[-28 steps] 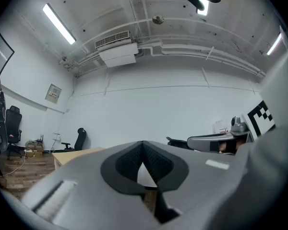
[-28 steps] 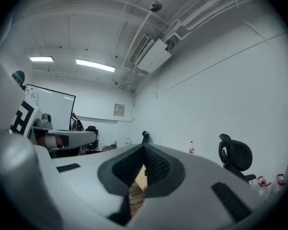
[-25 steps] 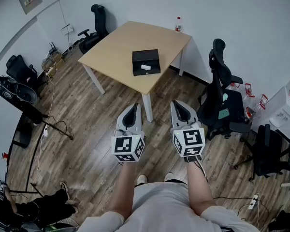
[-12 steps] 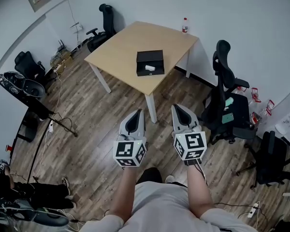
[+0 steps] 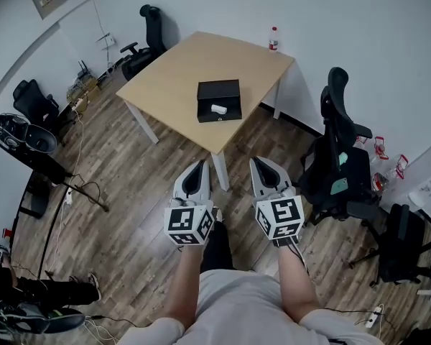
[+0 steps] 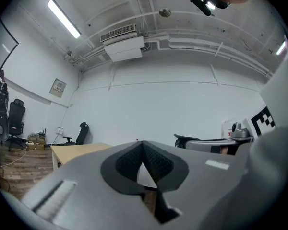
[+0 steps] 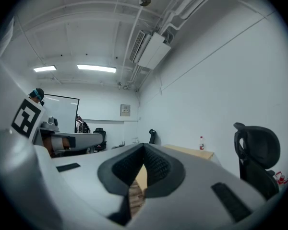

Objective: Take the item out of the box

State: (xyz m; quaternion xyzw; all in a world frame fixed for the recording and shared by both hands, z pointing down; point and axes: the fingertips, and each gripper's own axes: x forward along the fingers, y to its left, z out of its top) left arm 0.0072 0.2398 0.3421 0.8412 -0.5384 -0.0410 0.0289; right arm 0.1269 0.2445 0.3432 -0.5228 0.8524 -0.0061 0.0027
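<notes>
Fingertips of the grey plastic left gripper point(image 6: 143, 145) meet at a point, clenched on nothing, with only pale wall showing past the ribbed black pads point(image 6: 156, 163). The matching grey right gripper point(image 7: 144, 148) is clenched the same way and is just as empty. Both are held side by side, a little apart, out in front of the person's chest and over the brown wood-plank floor point(image 5: 129, 192). Their tips aim toward the square light-wood table point(image 5: 201, 60) but stop well short of it. On that table, toward the corner nearest the person, sits the black rectangular box point(image 5: 218, 92). The small white item point(image 5: 218, 109) shows inside it, on the side nearer the person. Neither gripper touches the box or the table. A clear plastic bottle with a red cap point(image 5: 274, 39) stands at the table's far edge, close to the wall. One black office chair point(image 5: 337, 149) stands to the right of the table, near the right gripper, and another black office chair point(image 5: 145, 34) sits beyond the table's far left corner
</notes>
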